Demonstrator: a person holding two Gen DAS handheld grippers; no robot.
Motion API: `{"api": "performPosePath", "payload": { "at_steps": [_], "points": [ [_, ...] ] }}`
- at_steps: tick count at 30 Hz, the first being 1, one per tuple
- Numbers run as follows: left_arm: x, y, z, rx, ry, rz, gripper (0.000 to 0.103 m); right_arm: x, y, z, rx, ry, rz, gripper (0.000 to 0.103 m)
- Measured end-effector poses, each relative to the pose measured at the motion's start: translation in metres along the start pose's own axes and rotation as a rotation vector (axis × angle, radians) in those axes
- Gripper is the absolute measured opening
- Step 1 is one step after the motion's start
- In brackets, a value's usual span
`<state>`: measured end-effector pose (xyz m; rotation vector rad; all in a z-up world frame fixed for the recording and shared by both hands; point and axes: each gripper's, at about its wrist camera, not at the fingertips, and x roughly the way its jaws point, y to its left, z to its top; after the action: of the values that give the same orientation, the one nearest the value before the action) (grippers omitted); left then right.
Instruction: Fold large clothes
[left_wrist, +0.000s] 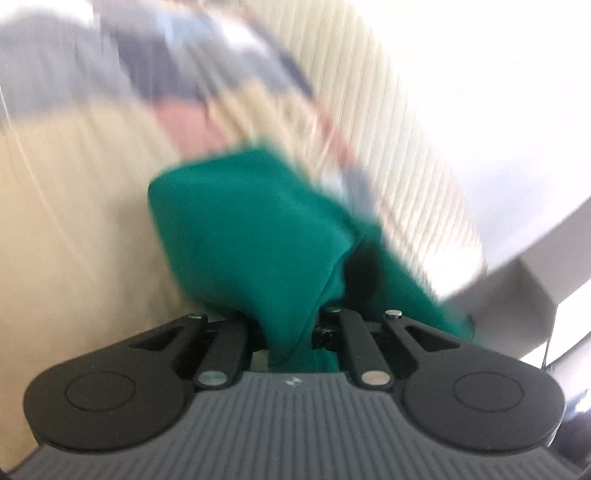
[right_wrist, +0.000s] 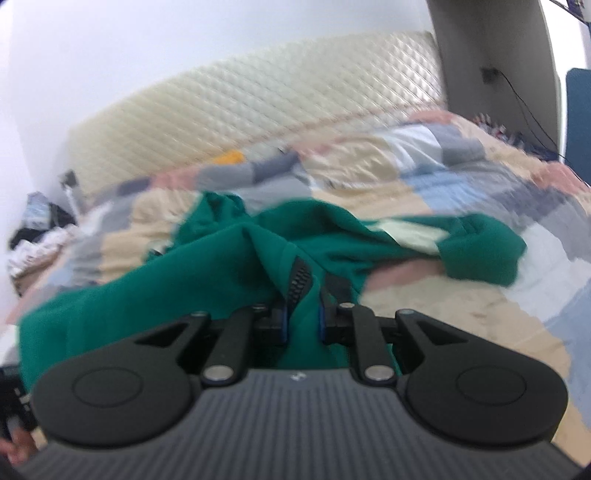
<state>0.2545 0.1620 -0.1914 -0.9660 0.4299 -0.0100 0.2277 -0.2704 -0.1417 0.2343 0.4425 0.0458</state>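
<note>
Holding the green garment (right_wrist: 229, 266) in both grippers, we have it bunched and half lifted over the patchwork bedspread (right_wrist: 461, 177), with nothing folded flat yet. Our left gripper (left_wrist: 291, 325) is clamped tight on a thick wad of the green cloth, which rises straight ahead of it and hides the fingertips; that view is badly smeared, so we can't tell which edge of the garment we have there. Our right gripper (right_wrist: 303, 295) is closed on another fold, the cloth pinched between its ridged pads and spilling out to the left side of that view. From the right gripper the garment runs away toward the quilted headboard (right_wrist: 258, 99) and off to the right, where a loose end, likely a sleeve, lies crumpled on the bedspread near its right edge, with a pale patch (right_wrist: 413, 230) showing just beside it. So the long axis lies roughly across the bed in front of us, and the free end is well apart from both hands, nearer the right one. We judge the coming move depends on drawing the two grips apart along that axis to stretch the cloth before laying it down.
</note>
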Motion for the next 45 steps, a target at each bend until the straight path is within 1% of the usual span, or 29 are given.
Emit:
{"api": "performPosePath", "payload": {
  "at_steps": [2,4,6,7,9,11,13,14,16,19,20,22,23,24,25,26,27,29,32,34,36,38,39,41,43,45],
  "points": [
    [-0.016,-0.011,0.017,0.038,-0.059,0.000,0.009,-0.012,0.008,0.002,-0.015,-0.048,0.051,0.018],
    [-0.034,-0.025,0.034,0.114,-0.118,0.009,0.009,-0.023,0.014,0.004,-0.027,-0.081,0.099,0.018],
    [-0.052,-0.038,0.052,0.167,-0.170,-0.006,0.008,-0.035,0.020,0.006,-0.029,-0.110,0.149,0.018],
    [-0.062,-0.047,0.062,0.221,-0.204,-0.011,0.009,-0.041,0.022,0.007,-0.033,-0.132,0.170,0.018],
    [-0.080,-0.064,0.069,0.346,-0.267,-0.017,0.009,-0.054,0.027,0.009,-0.044,-0.184,0.204,0.018],
    [-0.095,-0.074,0.075,0.420,-0.285,-0.021,0.009,-0.064,0.027,0.013,-0.024,-0.222,0.218,0.018],
    [-0.109,-0.076,0.074,0.449,-0.275,0.014,0.009,-0.069,0.024,0.017,-0.001,-0.246,0.202,0.018],
    [-0.104,-0.070,0.072,0.451,-0.260,0.041,0.010,-0.070,0.023,0.018,-0.001,-0.251,0.176,0.018],
    [-0.093,-0.050,0.068,0.434,-0.211,0.118,0.010,-0.062,0.019,0.018,0.001,-0.226,0.119,0.018],
    [-0.067,-0.018,0.066,0.346,-0.109,0.231,0.010,-0.038,0.008,0.012,0.046,-0.128,0.053,0.018],
    [-0.058,-0.007,0.067,0.299,-0.083,0.256,0.011,-0.029,0.004,0.010,0.063,-0.096,0.031,0.018],
    [-0.062,0.016,0.073,0.210,-0.062,0.258,0.015,-0.010,-0.007,0.005,0.114,-0.037,0.005,0.018],
    [-0.062,0.025,0.075,0.175,-0.057,0.258,0.025,-0.005,-0.012,0.003,0.140,-0.018,0.008,0.018],
    [-0.063,0.028,0.072,0.153,-0.052,0.261,0.039,0.000,-0.017,0.002,0.170,0.001,0.013,0.018],
    [-0.063,0.029,0.072,0.144,-0.048,0.265,0.048,0.004,-0.020,0.001,0.191,0.013,0.014,0.017],
    [-0.066,0.027,0.068,0.142,-0.045,0.280,0.065,0.006,-0.022,0.001,0.207,0.021,0.014,0.017],
    [-0.065,0.029,0.064,0.139,-0.045,0.309,0.074,0.005,-0.022,-0.003,0.208,0.024,0.013,0.017],
    [-0.074,0.024,0.047,0.142,-0.056,0.323,0.079,0.003,-0.020,-0.005,0.207,0.025,0.012,0.017],
    [-0.097,0.008,0.010,0.157,-0.030,0.326,0.090,-0.002,-0.020,-0.007,0.214,0.024,0.027,0.017],
    [-0.102,0.001,-0.013,0.171,-0.005,0.321,0.092,-0.002,-0.020,-0.007,0.214,0.022,0.036,0.017],
    [-0.090,-0.005,-0.030,0.195,0.050,0.322,0.092,-0.004,-0.021,-0.006,0.211,0.021,0.046,0.017],
    [-0.075,-0.004,-0.043,0.173,0.110,0.341,0.092,-0.005,-0.020,-0.006,0.214,0.022,0.055,0.017],
    [-0.067,-0.001,-0.049,0.157,0.140,0.335,0.092,-0.006,-0.020,-0.006,0.217,0.022,0.060,0.017],
    [-0.051,0.007,-0.060,0.123,0.193,0.293,0.092,-0.005,-0.021,-0.006,0.221,0.024,0.067,0.017],
    [-0.037,0.017,-0.064,0.056,0.196,0.249,0.092,-0.005,-0.022,-0.007,0.225,0.028,0.075,0.017],
    [-0.026,0.025,-0.063,0.005,0.164,0.217,0.092,-0.005,-0.022,-0.007,0.231,0.029,0.082,0.017]
  ]
}}
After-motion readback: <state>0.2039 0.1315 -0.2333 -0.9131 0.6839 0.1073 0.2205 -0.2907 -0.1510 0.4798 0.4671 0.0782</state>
